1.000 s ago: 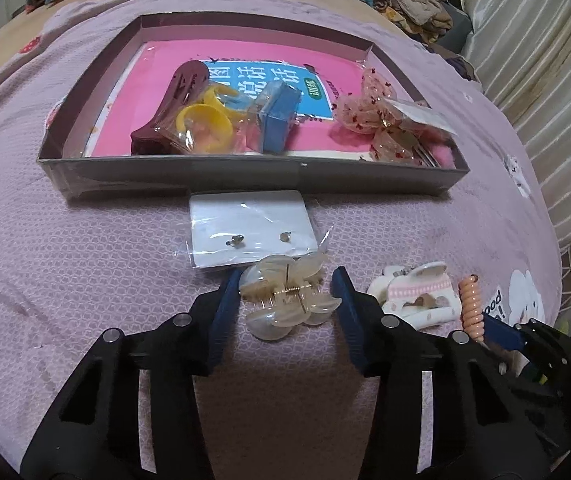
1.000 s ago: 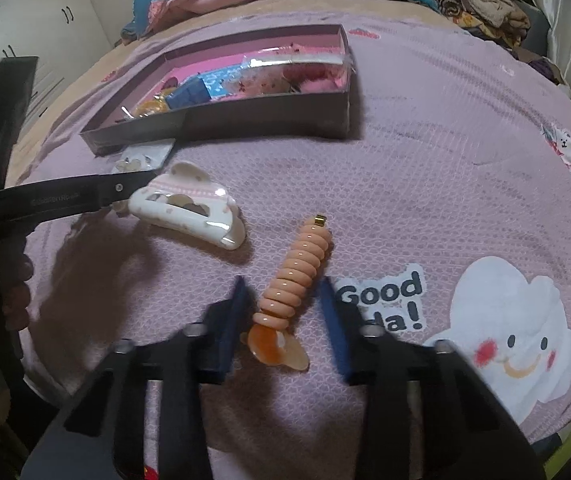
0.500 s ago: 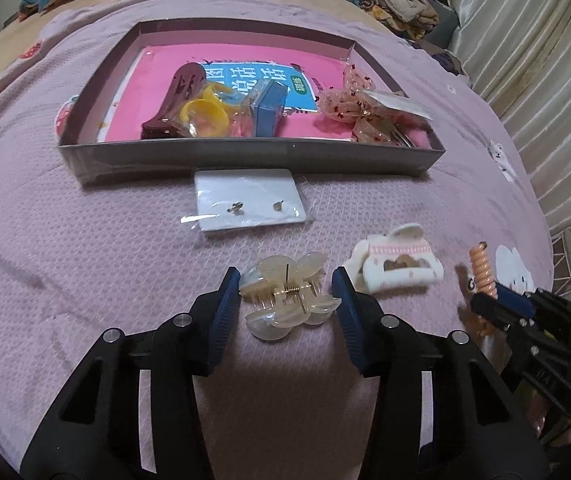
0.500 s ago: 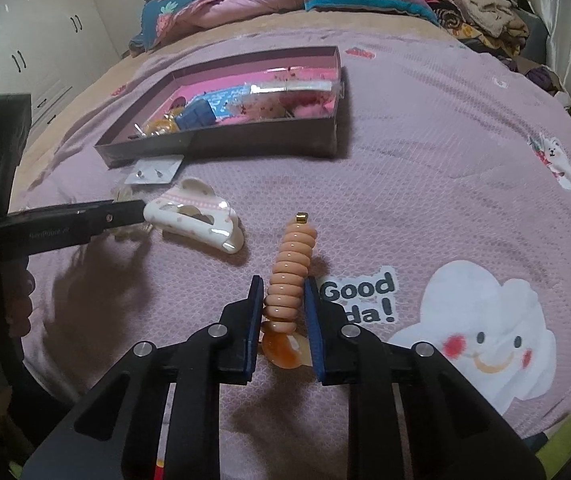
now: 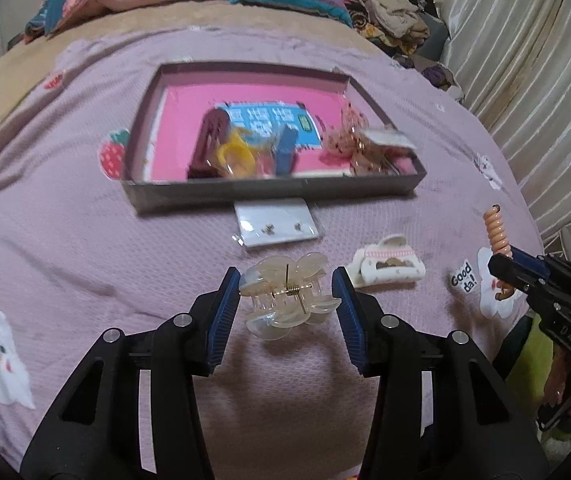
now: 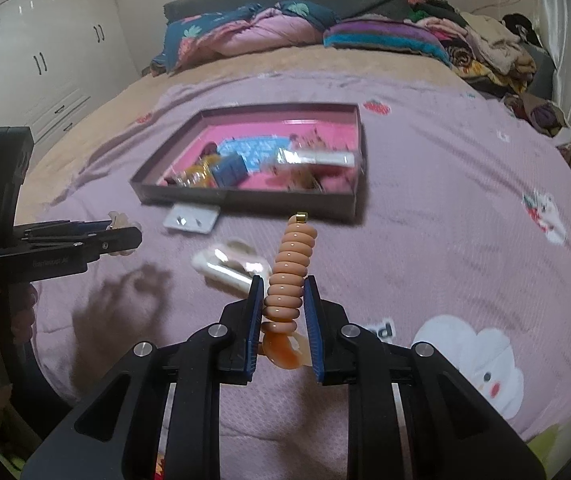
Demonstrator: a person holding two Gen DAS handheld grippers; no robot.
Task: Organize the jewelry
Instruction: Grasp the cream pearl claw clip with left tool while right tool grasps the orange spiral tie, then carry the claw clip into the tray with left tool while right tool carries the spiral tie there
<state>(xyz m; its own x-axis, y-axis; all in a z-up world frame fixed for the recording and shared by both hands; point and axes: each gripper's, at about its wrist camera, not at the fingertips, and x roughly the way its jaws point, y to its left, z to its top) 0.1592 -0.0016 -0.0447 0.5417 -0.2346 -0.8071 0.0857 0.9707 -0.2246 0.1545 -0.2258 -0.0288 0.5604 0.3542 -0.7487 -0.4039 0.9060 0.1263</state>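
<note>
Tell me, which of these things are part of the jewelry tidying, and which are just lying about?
Part of the job:
- clear clip, in left gripper
- coil tie, in right gripper
- white clip
- earring card
- tray

Just lying about:
- bedding
- clothes
- curtain

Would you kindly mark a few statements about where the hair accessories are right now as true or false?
1. The left claw holds the translucent claw clip. True.
2. The right claw is empty. False: it is closed on the peach spiral hair tie.
3. The white and pink clip is inside the tray. False: it lies on the purple bedspread, outside the tray.
4. The earring card lies just in front of the tray. True.
5. The tray is empty. False: it holds a yellow clip, a blue item and others.
</note>
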